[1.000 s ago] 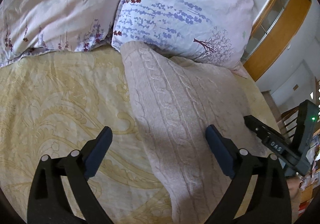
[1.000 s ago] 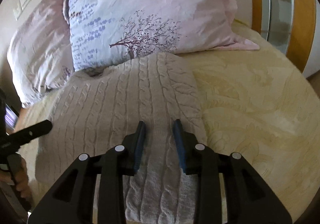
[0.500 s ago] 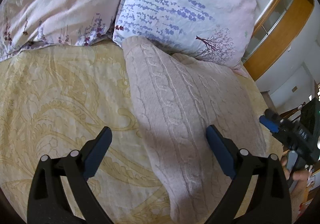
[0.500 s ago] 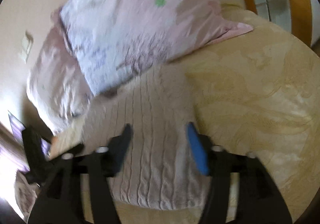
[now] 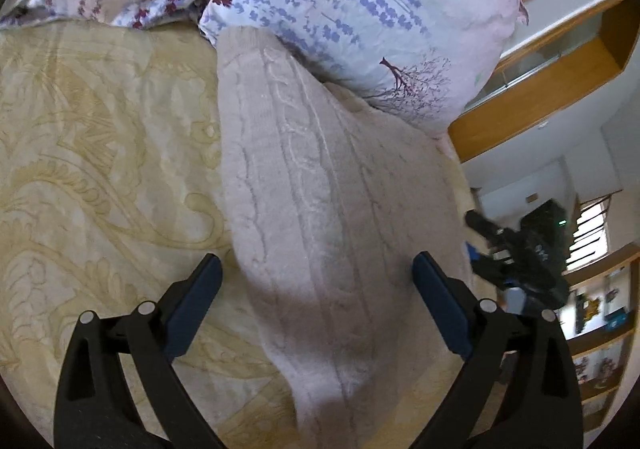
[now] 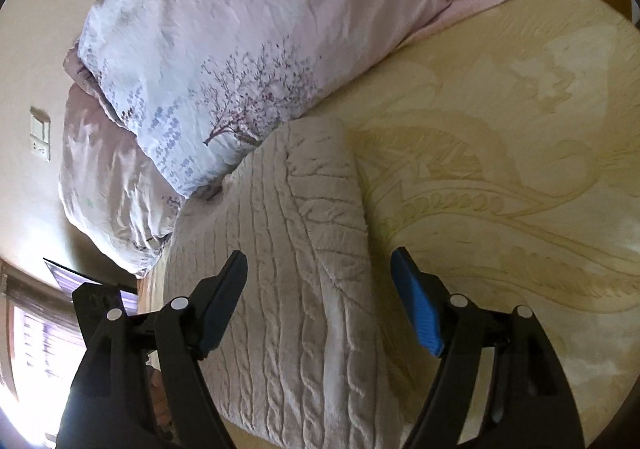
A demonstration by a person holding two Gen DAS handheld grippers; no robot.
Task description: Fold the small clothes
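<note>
A pale pink cable-knit sweater (image 5: pixel 320 209) lies flat and folded on the cream patterned bedspread (image 5: pixel 100 153), its far end against the pillows. My left gripper (image 5: pixel 316 269) hovers open above the sweater's near left part, nothing between its fingers. In the right wrist view the same sweater (image 6: pixel 288 249) has a sleeve folded in along its right edge. My right gripper (image 6: pixel 320 269) stands open over that edge, holding nothing. The right gripper also shows blurred at the right of the left wrist view (image 5: pixel 516 257).
Two floral pillows (image 5: pixel 360 1) (image 6: pixel 224 49) lie at the head of the bed. A wooden headboard frame (image 5: pixel 540 89) runs behind them. A wall switch (image 6: pixel 40 133) is at the left. Bare bedspread (image 6: pixel 500 169) extends to the right of the sweater.
My right gripper opened, let go of the sweater's folded edge, and swung away while rolling. My left gripper drifted slightly and tilted; it stayed open.
</note>
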